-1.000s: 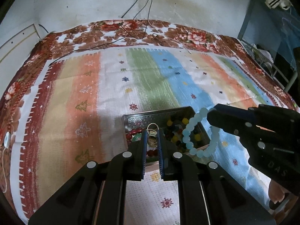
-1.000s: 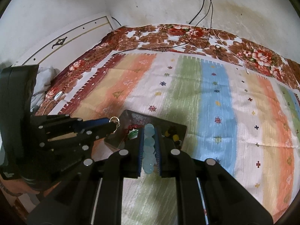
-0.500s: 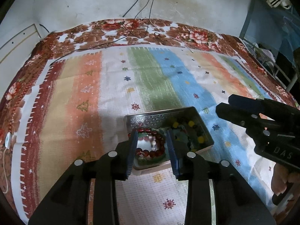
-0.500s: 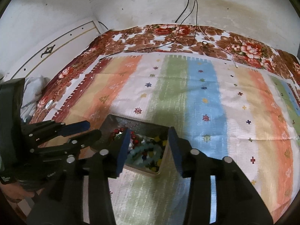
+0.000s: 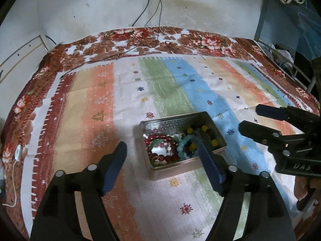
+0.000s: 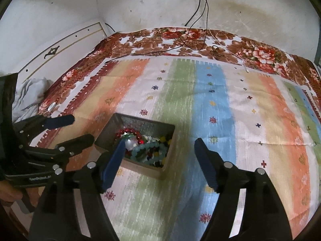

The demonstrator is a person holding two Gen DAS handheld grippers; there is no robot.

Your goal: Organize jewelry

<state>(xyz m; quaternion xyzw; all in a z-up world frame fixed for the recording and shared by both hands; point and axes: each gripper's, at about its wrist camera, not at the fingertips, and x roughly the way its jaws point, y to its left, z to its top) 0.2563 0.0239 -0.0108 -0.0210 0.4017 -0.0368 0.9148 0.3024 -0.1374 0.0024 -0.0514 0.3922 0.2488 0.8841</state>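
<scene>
A small metal tin (image 5: 176,117) lies on the striped cloth, holding a red bead bracelet (image 5: 160,157), a pale blue bead bracelet (image 5: 183,143) and several coloured beads. My left gripper (image 5: 162,148) hovers just in front of the tin. Its jaws are opening wide and nothing is gripped between them. My right gripper (image 6: 159,142) hangs over the tin (image 6: 140,120) from the other side, its jaws also opening and empty. The red bracelet (image 6: 128,130) and blue bracelet (image 6: 152,145) rest inside. Each gripper shows in the other's view: right gripper (image 5: 250,117), left gripper (image 6: 81,128).
The striped cloth (image 5: 180,84) covers a floral blanket (image 5: 140,38) on a bed. Black cables (image 5: 148,16) run from a wall socket onto the blanket. A white cord (image 5: 17,152) lies at the left edge. A metal frame (image 5: 280,56) stands at the right.
Both grippers have opened. The left let go of a small gold piece and the right let go of the pale blue bracelet, which now lies in the tin.
</scene>
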